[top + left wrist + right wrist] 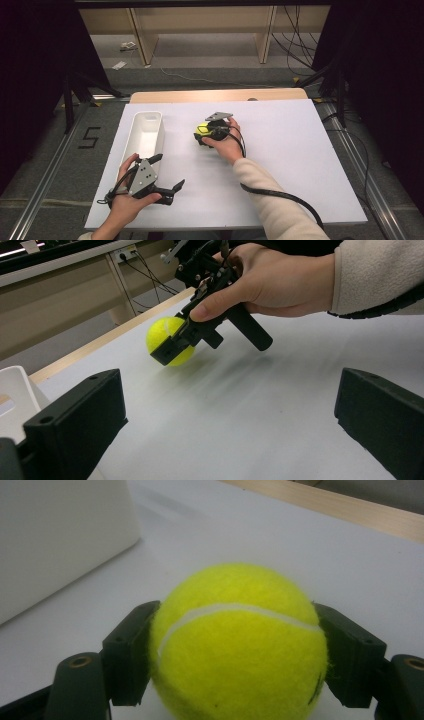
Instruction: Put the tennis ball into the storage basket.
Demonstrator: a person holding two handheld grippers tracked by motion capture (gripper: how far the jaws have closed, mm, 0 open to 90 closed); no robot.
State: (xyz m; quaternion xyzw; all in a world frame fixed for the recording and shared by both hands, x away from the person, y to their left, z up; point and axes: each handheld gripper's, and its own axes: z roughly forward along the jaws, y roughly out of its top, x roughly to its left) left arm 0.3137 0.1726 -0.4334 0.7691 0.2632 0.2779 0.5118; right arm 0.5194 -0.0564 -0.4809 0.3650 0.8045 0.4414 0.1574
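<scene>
Right gripper is clamped on the yellow tennis ball, one black pad on each side, near the middle of the white table. Left gripper rests at the near left with its jaws wide apart and nothing between them, beside the white bin.

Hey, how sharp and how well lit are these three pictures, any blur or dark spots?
High view: white table bright, surroundings nearly black. Left gripper view: right gripper and tennis ball slightly soft. Right gripper view: ball fuzz fairly sharp, white bin behind blurred.
</scene>
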